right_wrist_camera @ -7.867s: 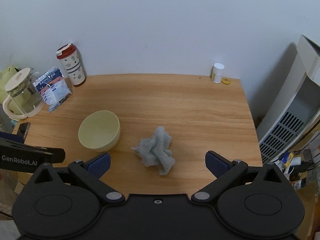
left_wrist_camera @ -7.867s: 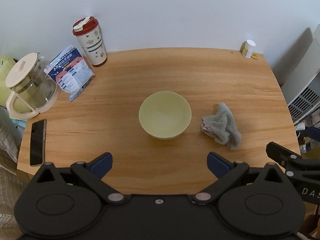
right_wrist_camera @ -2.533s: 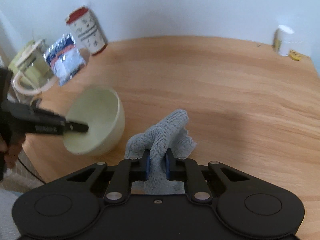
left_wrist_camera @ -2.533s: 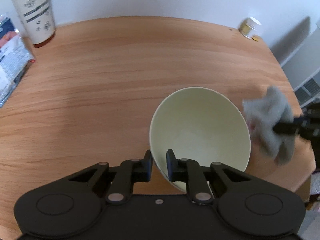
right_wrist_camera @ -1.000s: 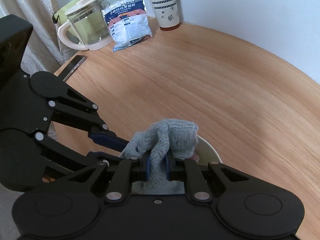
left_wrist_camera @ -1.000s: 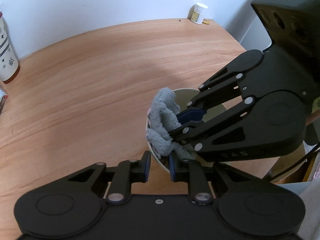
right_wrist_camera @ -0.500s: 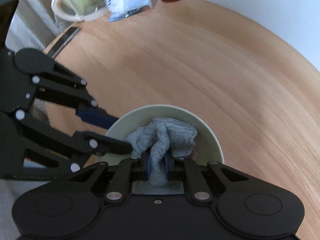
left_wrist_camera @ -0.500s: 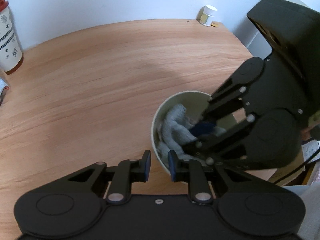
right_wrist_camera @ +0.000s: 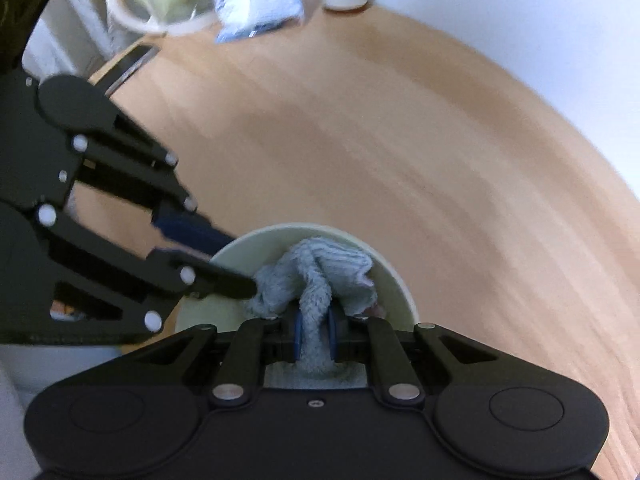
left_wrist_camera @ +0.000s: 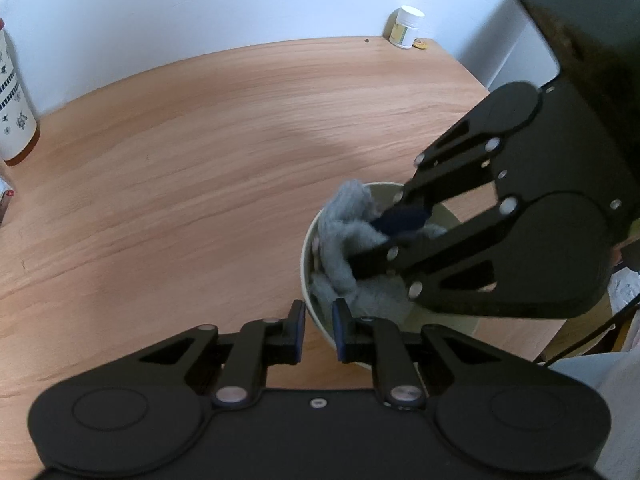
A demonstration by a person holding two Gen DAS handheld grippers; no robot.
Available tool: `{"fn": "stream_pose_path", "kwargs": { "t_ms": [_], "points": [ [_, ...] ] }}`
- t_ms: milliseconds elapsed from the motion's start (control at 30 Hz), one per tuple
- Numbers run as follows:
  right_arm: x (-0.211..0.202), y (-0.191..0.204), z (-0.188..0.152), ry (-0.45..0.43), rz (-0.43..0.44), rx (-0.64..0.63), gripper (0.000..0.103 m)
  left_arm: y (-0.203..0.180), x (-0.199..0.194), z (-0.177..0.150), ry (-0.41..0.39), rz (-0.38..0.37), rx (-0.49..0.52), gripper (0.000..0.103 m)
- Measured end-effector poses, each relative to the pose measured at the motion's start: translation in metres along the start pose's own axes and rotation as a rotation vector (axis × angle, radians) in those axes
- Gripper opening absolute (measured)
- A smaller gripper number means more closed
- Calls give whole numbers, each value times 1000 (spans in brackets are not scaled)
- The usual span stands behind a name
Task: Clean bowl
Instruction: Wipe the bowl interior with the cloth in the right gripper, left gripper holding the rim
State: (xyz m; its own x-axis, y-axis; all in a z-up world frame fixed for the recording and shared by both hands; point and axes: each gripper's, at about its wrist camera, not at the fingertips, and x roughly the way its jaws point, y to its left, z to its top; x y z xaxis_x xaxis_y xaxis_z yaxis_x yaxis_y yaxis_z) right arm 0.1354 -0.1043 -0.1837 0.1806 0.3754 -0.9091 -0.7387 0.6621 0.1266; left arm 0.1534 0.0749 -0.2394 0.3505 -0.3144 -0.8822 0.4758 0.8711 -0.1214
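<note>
Right wrist view, blurred table (right_wrist_camera: 400, 140), cloth (right_wrist_camera: 316, 280) hiding bowl (right_wrist_camera: 392, 280) bottom

A wooden table (left_wrist_camera: 240, 128) runs up against a plain white wall (left_wrist_camera: 200, 4) (soft, even light across it), with a white panel (left_wrist_camera: 516, 56) standing past its far right corner.

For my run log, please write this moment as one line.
stage: wiping | left tongs: closing on bowl rim | right tongs: shut on cloth | cloth: inside bowl
</note>
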Motion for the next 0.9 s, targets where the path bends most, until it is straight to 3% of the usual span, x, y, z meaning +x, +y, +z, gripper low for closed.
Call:
{"fn": "stream_pose_path", "kwargs": {
  "t_ms": [133, 267, 500, 900],
  "points": [
    [-18, 2, 0, -60, -52, 1, 13, -3, -2, 3, 2, 4, 4, 14],
    [-30, -5, 4, -60, -74, 27, 13, -5, -1, 6, 0, -2, 7, 14],
    [-1, -7, 11, 37, -95, 45, 12, -7, 0, 8, -1, -13, 10, 15],
    [23, -5, 19, 146, -41, 56, 12, 0, -12, -3, -11, 6, -25, 14]
  ]
}}
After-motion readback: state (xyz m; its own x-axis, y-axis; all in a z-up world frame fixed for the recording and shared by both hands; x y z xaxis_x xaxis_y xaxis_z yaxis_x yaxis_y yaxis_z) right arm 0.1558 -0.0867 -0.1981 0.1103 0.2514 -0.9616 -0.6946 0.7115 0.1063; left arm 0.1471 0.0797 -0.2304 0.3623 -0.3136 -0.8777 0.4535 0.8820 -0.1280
